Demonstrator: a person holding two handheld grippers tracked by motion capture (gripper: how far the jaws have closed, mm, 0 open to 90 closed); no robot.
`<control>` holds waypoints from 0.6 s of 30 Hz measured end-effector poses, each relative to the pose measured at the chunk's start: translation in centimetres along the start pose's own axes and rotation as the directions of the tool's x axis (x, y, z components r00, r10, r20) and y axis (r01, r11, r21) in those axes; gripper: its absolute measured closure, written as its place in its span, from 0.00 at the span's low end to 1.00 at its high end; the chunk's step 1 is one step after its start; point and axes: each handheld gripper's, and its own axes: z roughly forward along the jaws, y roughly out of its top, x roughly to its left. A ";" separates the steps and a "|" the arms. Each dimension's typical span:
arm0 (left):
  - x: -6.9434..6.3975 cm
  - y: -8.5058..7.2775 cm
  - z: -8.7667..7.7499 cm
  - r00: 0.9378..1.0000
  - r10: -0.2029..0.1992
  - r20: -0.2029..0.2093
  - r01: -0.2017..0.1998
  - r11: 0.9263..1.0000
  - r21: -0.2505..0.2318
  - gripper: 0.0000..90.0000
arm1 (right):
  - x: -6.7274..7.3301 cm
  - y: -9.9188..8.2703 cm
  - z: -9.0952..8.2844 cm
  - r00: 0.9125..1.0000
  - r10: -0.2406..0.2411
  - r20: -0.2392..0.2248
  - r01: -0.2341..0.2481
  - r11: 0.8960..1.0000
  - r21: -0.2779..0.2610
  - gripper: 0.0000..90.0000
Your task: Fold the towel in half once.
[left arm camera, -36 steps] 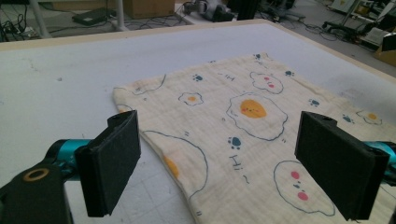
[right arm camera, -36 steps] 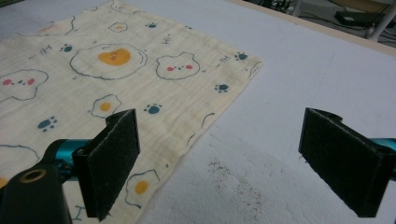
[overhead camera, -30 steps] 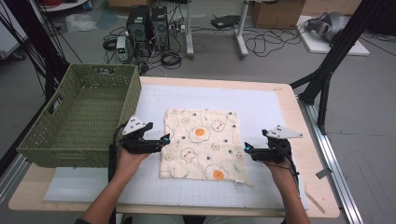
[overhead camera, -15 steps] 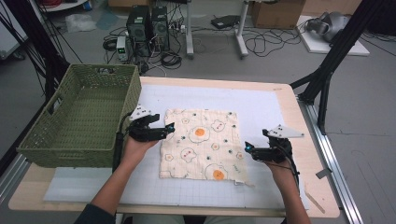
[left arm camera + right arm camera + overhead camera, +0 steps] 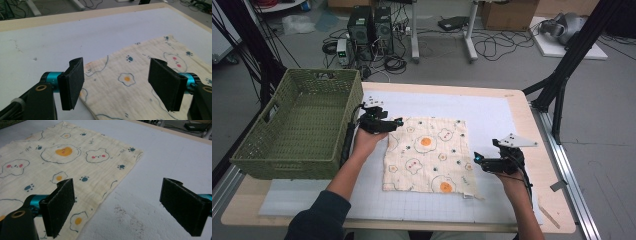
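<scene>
1. Lying flat on the white mat, the printed cloth sits just right of the green basket.
2. Left gripper at the cloth's far-left corner; jaws have just been closing, spread over the cloth, not pinching.
3. Right gripper at the right edge, jaws spread, holding nothing.

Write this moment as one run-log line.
left gripper: jaws closing, at printed cloth far corner | right gripper: open, beside cloth edge | basket: empty

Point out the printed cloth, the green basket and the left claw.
printed cloth (image 5: 427,152): high view, middle of the fabric.
green basket (image 5: 247,155): high view, near left rim.
left claw (image 5: 398,121): high view, between its fingertips.
</scene>
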 end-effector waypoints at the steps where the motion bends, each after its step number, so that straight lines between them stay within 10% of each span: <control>1: 0.1 -0.1 0.3 1.000 -0.004 -0.008 0.004 1.000 -0.002 0.34 | 0.0 0.0 0.0 1.000 -0.003 0.000 0.003 1.000 0.000 0.13; 11: 2.0 -1.6 3.0 0.988 0.000 -0.152 0.009 0.998 0.059 0.44 | -0.4 0.0 0.4 1.000 0.016 -0.018 -0.016 1.000 0.006 0.17; 18: 2.5 -2.2 4.1 0.986 0.017 -0.166 0.002 0.993 0.117 0.56 | -0.7 0.9 1.8 0.999 0.020 -0.030 -0.019 0.999 0.034 0.19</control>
